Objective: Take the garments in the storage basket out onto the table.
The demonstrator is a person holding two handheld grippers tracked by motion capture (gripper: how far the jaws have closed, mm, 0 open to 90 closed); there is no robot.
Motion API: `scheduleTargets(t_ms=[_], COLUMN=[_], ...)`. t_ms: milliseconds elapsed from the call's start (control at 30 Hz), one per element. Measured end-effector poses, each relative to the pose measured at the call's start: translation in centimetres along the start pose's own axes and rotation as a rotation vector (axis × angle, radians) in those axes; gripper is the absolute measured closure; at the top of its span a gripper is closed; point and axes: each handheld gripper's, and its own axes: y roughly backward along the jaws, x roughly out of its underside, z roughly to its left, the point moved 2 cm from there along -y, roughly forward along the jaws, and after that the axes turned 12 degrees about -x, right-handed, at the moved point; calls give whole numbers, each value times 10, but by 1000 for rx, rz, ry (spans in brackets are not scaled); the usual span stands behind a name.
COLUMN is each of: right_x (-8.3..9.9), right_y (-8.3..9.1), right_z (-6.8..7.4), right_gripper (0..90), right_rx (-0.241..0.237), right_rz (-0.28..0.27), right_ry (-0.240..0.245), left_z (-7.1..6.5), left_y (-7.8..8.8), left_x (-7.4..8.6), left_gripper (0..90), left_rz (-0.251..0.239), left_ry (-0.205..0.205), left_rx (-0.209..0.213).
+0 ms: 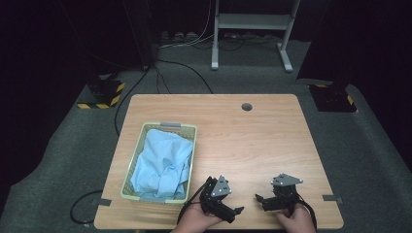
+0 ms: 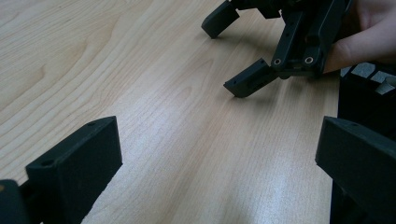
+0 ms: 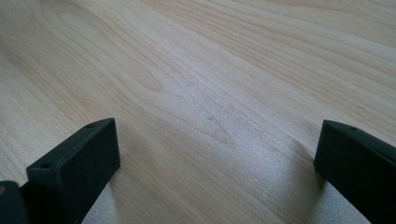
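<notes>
Low over the near edge of the wooden table (image 1: pixel 252 141), each hand holds a black gripper. My left gripper (image 1: pixel 233 203) points toward the right one, its jaws wide apart over bare wood, and it is open (image 2: pixel 219 144). The right gripper (image 1: pixel 263 199) is also open, with nothing between its jaws (image 3: pixel 217 140). In the left gripper view the right gripper (image 2: pixel 229 56) appears ahead with its jaws spread just above the tabletop, a hand (image 2: pixel 369 32) behind it. A green basket (image 1: pixel 187 130) holding a crumpled light-blue cloth (image 1: pixel 163 162) stands on the left side of the table.
A small round grommet (image 1: pixel 247 106) sits near the table's far edge. Beyond the table are a white stand (image 1: pixel 252 29), floor cables (image 1: pixel 184 68) and yellow-black striped bases (image 1: pixel 102 94). Grey tape marks (image 1: pixel 333 198) lie at the front corners.
</notes>
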Motion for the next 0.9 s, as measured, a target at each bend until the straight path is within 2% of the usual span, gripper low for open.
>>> scheduleTargets(t_ms=[467,600,900], right_x=[0,0,0], right_y=[0,0,0], right_z=[0,0,0], right_gripper=[0,0,0], right_rx=[0,0,0], right_rz=[0,0,0], right_ry=[0,0,0], left_z=[1,-2,-7], left_y=[10,13,20], left_x=[-8,-12,-16], left_gripper=[8,8,12], left_rz=[-24,-36,-54], left_ry=[1,4,-14], left_rx=[-1,12,33])
